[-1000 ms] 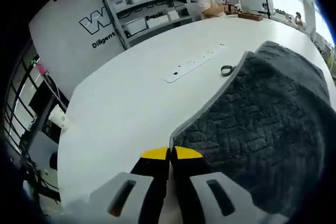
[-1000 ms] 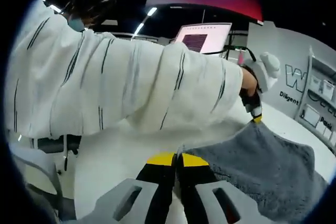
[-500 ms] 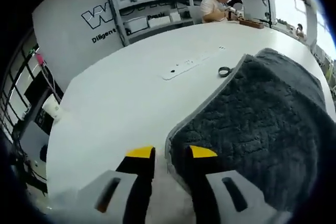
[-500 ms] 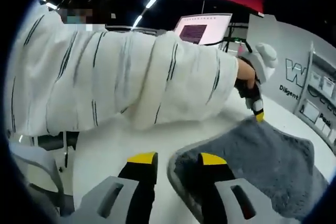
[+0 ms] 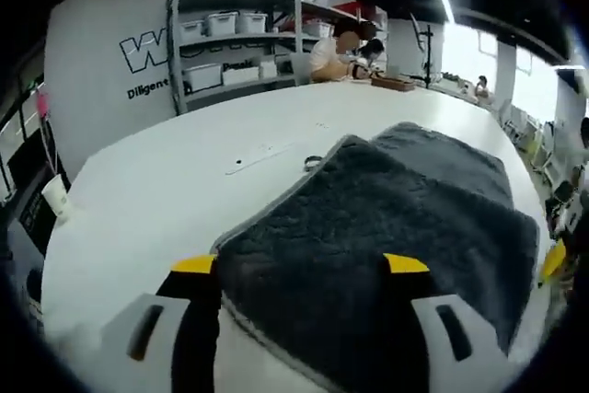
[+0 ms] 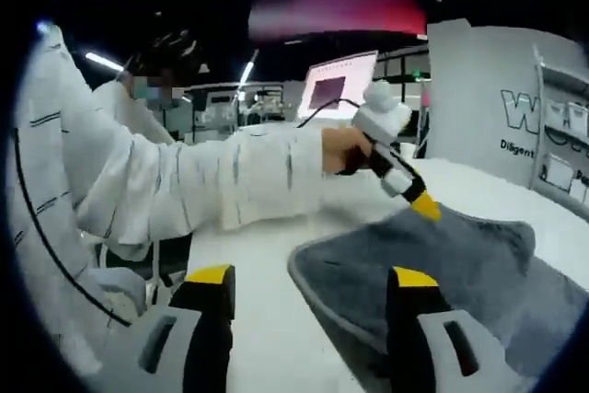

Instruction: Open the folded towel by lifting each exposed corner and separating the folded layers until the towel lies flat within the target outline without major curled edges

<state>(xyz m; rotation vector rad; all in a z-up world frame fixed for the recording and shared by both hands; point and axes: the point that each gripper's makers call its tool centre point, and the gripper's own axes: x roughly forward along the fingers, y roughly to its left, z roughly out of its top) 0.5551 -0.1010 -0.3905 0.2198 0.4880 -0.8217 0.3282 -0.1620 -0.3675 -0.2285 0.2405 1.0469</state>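
Both grippers' jaws have spread, towel [image 5: 386, 227] lying between them.

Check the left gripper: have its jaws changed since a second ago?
Yes. The left gripper was shut at the towel edge; its jaws now stand wide apart, straddling that edge.

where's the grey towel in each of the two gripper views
Left gripper view: the grey towel fills the centre and right, spread on the white table, its near edge between that view's open jaws.
Right gripper view: the towel lies lower right, its near corner between the open jaws.
Shared landmark: the wall lettering beside the shelves, upper left in the left gripper view, far right in the right gripper view.
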